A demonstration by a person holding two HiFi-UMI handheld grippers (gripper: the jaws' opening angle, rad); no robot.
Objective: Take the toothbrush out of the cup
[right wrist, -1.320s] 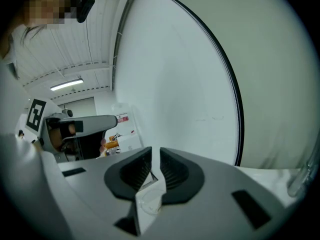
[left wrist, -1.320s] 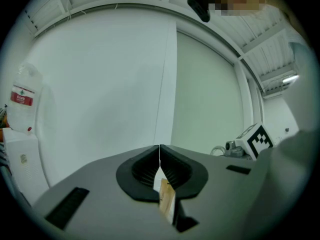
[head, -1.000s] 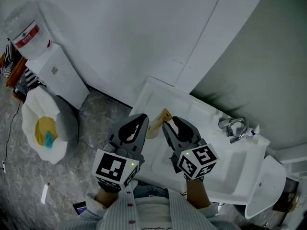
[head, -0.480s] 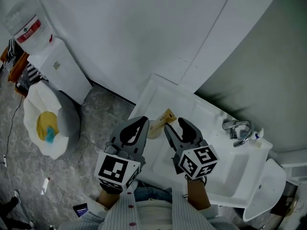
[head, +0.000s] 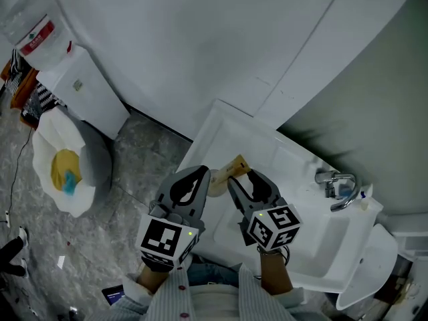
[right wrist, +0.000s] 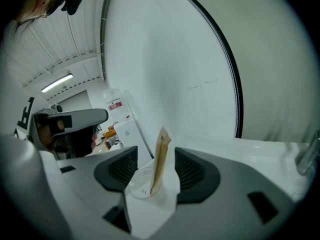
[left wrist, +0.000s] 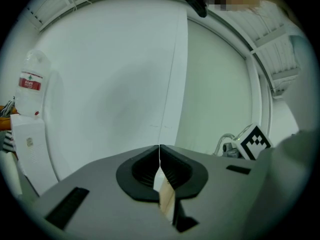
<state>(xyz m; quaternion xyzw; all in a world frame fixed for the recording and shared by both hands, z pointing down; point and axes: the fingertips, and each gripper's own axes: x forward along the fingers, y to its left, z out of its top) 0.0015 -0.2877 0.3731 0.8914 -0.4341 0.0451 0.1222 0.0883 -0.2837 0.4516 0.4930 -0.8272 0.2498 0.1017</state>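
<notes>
A clear cup [head: 217, 183] stands on the left rim of the white sink [head: 221, 129], and a toothbrush in a tan wrapper [head: 235, 166] leans out of it. In the right gripper view the cup [right wrist: 142, 185] and the toothbrush [right wrist: 160, 159] sit between the jaws of my right gripper [right wrist: 156, 166], which are opening and do not press on them. In the head view my right gripper [head: 246, 178] hangs just right of the cup. My left gripper [head: 202, 174] is just left of it, shut with nothing held [left wrist: 159, 156]; the wrapper [left wrist: 168, 203] shows beyond its jaws.
A chrome faucet [head: 338, 186] stands at the sink's far right corner, past the basin [head: 314, 236]. A white wall rises behind. On the floor to the left are a water dispenser [head: 80, 89] and a bin lined with a white bag [head: 63, 172].
Both grippers have sunk a little toward the sink. The right gripper's jaws have spread wider around the cup. The left gripper stays shut.
</notes>
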